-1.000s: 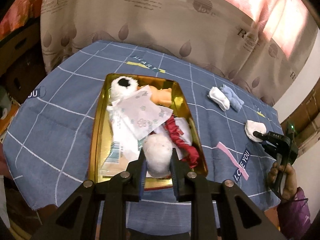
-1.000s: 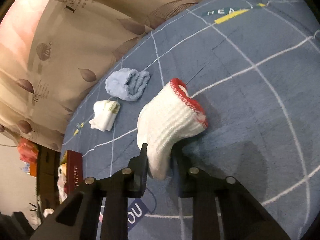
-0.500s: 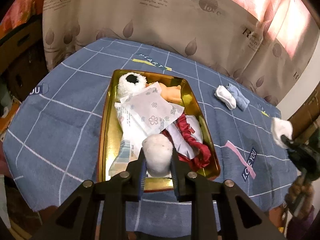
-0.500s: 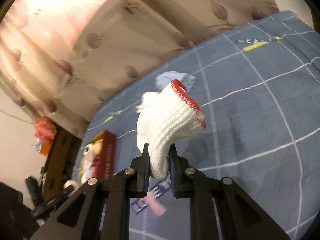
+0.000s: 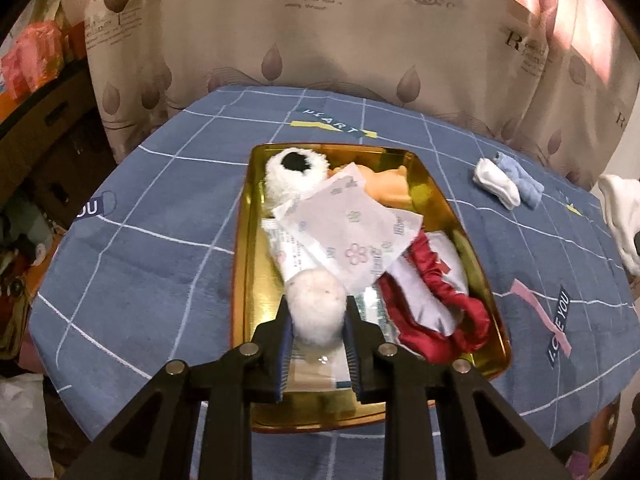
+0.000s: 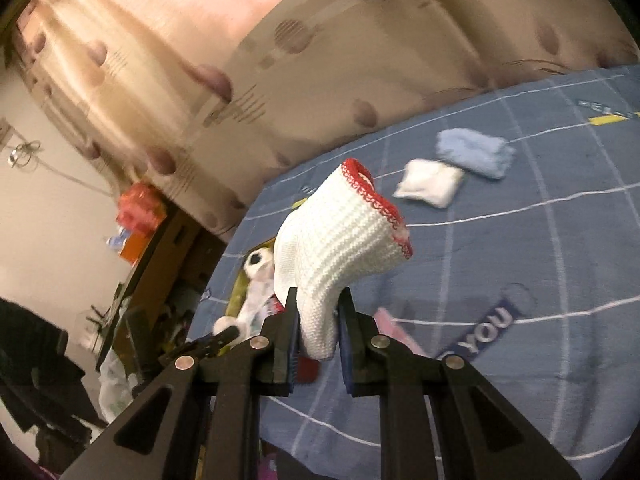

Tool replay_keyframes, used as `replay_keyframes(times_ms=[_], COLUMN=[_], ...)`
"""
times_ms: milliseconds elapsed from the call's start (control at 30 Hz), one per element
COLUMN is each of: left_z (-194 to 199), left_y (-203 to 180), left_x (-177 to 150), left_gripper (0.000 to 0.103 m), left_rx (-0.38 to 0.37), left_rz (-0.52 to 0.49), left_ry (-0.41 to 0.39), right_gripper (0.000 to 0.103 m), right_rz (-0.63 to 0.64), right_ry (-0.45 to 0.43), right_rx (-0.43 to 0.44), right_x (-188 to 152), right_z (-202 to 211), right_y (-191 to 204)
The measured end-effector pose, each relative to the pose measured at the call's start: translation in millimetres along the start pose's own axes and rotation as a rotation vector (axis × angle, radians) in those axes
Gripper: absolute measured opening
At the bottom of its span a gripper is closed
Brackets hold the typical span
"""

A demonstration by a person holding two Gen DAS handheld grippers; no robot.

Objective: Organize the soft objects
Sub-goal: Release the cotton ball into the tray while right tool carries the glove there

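My left gripper is shut on a white fluffy pompom and holds it above the near end of a gold tin tray. The tray holds a white plush with a black spot, paper packets, a red satin scrunchie and an orange toy. My right gripper is shut on a white knitted glove with a red cuff and holds it in the air over the blue cloth. The glove also shows at the right edge of the left wrist view.
A folded white sock and a light blue sock lie on the blue checked tablecloth right of the tray; both show in the right wrist view. A leaf-print curtain hangs behind the table. Clutter stands left of the table.
My right gripper has lifted the glove off the cloth and swung it towards the tray. My left gripper has risen slightly with the pompom still in it.
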State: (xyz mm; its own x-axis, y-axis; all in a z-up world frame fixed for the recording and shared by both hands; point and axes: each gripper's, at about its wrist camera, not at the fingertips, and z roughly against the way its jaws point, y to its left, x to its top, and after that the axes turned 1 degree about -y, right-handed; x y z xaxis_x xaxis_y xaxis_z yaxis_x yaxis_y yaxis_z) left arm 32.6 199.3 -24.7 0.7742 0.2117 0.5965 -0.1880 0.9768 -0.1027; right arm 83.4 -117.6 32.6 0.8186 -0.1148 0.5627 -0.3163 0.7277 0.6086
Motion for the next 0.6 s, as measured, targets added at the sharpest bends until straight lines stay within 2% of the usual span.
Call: replay_keyframes(times_ms=[67, 133, 300, 467, 533, 600], left_z=[1, 2, 4, 14, 19, 29], left_y=[2, 3, 3, 5, 6, 6], left_x=[0, 0, 0, 3, 6, 6], left_gripper=[0.029, 0.040, 0.055, 0.056, 0.056, 0.056], left_rx=[0.006, 0.027, 0.099, 0.108, 0.136, 0.140], left_rz=[0.002, -0.008, -0.030, -0.011, -0.007, 0.009], left_ry=[-0.005, -0.010, -0.003, 0.014, 0.021, 0.006], right_gripper=[0.016, 0.016, 0.016, 0.016, 0.016, 0.016], right_rz=[0.018, 0.034, 0.074, 0.096, 0.101, 0.103], right_ry=[0.013, 0.036, 0.088, 0.147, 0.171, 0.194], right_rx=[0.006, 0.019, 0.036, 0.056, 0.055, 0.058], right_x=[0, 3, 5, 9, 10, 11], right_z=[-7, -20, -53, -93, -110, -126], right_y=[10, 22, 45, 65, 71, 77])
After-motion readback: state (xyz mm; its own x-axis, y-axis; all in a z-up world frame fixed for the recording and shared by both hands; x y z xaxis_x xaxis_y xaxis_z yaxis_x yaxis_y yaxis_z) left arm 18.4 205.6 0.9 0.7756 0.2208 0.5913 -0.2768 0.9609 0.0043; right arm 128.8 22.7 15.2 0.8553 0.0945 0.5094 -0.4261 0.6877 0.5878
